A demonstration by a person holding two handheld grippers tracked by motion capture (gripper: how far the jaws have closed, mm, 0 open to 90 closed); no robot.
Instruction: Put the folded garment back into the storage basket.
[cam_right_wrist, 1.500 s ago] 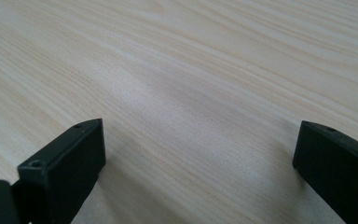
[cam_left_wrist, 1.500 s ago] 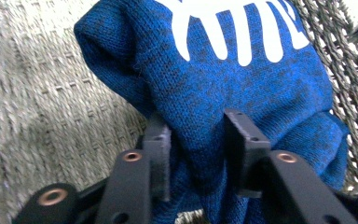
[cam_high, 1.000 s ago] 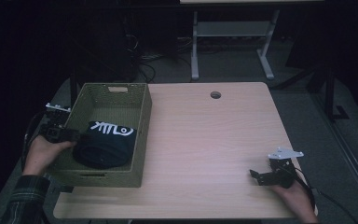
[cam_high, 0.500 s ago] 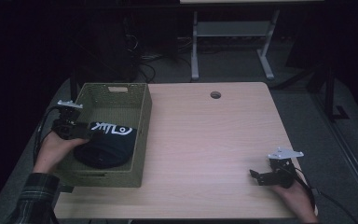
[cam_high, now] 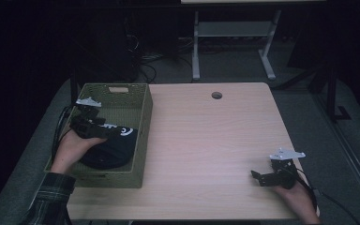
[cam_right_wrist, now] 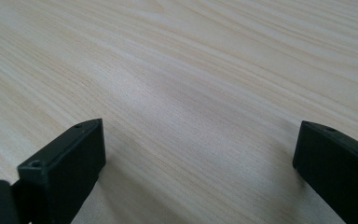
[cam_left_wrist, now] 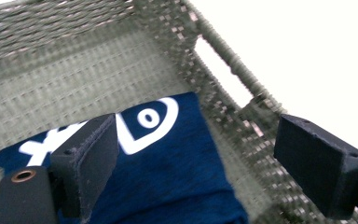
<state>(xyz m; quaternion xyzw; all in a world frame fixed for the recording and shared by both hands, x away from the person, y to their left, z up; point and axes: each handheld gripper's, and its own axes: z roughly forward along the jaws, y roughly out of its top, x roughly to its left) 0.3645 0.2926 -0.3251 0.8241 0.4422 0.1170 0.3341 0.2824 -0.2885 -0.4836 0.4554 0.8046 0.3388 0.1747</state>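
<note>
left claw (cam_left_wrist: 191, 154) released above navy cloth (cam_left_wrist: 158, 172) in woven basket (cam_high: 143, 117), right claw (cam_right_wrist: 200, 172) released too

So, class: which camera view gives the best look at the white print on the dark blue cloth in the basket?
The left gripper view: the dark blue cloth lies close below the open left gripper, its white print large. The high view shows the cloth small and dim in the basket. The right gripper view shows bare table.

White lettering stood on the dark blue cloth (cam_left_wrist: 168, 172) lying in the woven basket (cam_high: 140, 122). I could make out one rounded letter, like a D or an O; the rest was cut off and unreadable.
</note>
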